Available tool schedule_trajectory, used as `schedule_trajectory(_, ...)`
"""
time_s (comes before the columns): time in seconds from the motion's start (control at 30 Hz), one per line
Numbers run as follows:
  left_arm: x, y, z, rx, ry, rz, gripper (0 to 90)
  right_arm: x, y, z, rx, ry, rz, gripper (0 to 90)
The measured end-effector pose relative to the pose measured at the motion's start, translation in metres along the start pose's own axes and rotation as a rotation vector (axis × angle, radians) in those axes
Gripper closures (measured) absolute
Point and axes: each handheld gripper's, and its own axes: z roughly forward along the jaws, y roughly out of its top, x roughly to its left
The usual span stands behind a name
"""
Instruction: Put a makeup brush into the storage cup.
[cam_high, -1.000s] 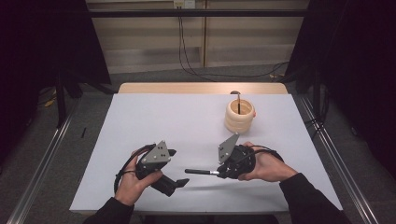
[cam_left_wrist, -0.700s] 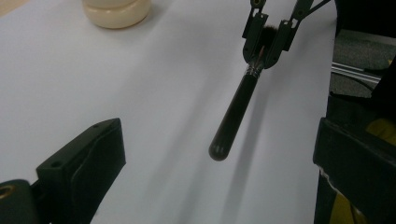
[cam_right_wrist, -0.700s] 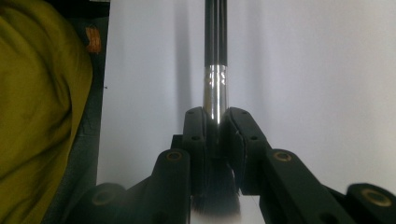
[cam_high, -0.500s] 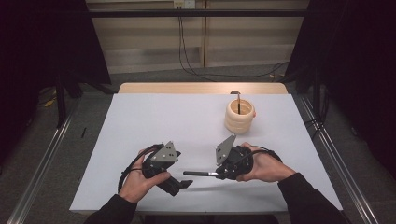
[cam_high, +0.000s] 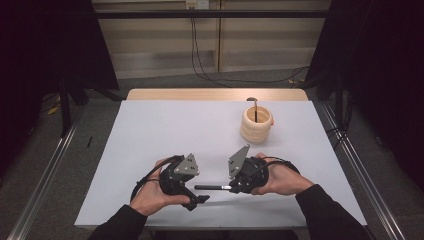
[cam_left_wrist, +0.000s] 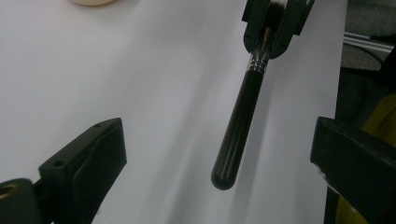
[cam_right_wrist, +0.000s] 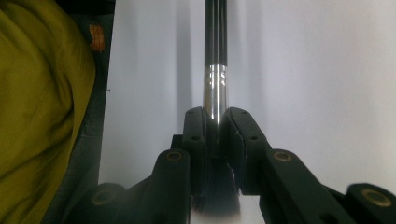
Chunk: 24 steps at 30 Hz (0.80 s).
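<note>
- The right gripper (cam_high: 231, 187) clamps its black jaws on a makeup brush (cam_high: 212, 187) at the shiny silver ferrule (cam_right_wrist: 215, 91), low in the middle of the high view.
- The brush's handle (cam_left_wrist: 238, 126) is glossy black, round and blunt-ended, and its dark bristles sit behind the pads.
- The left gripper (cam_left_wrist: 224, 186) has its jaws spread wide, either side of the handle's tip, apart from it.
- A ribbed, cream-coloured holder (cam_high: 256, 125) stands at the upper right of the smooth white table (cam_high: 165, 130).

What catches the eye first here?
The right gripper, near the table's front edge, clamps a black brush by its metal collar. Its handle points between the left gripper's wide-open jaws. A cream cup stands at the back right.
</note>
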Motion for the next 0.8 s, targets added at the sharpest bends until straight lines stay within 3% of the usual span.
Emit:
schedule_trajectory(0.23,-0.001,0.002,0.009,0.045,-0.008,0.034,6.3,0.0,0.002,0.0,-0.009,-0.002,-0.01,78.0)
schedule_trajectory(0.27,-0.002,0.003,0.01,0.04,-0.016,0.023,7.3,0.0,0.002,0.001,-0.005,0.001,-0.008,78.0)
schedule_trajectory(0.3,-0.003,0.003,0.011,0.047,-0.011,0.049,8.2,-0.001,0.002,0.001,-0.004,-0.003,-0.01,78.0)
schedule_trajectory(0.37,-0.006,0.003,0.014,0.053,-0.006,0.052,8.9,-0.001,0.001,0.002,0.0,-0.002,-0.005,77.9)
schedule_trajectory(0.4,-0.006,0.003,0.014,0.06,-0.01,0.074,12.6,-0.001,0.002,0.002,0.0,0.003,-0.011,78.0)
schedule_trajectory(0.43,-0.007,0.003,0.015,0.049,-0.006,0.056,15.5,-0.001,0.002,0.003,0.003,0.004,-0.006,77.9)
schedule_trajectory(0.53,-0.006,0.004,0.015,0.054,0.015,0.075,22.3,-0.001,0.003,0.003,0.0,-0.001,-0.02,77.9)
schedule_trajectory(0.6,-0.006,0.005,0.015,0.056,0.003,0.057,29.2,-0.001,0.004,0.004,-0.004,0.004,-0.016,78.0)
schedule_trajectory(0.8,-0.009,0.009,0.017,0.067,-0.013,0.072,49.8,-0.002,0.007,0.006,-0.014,0.001,-0.04,77.9)
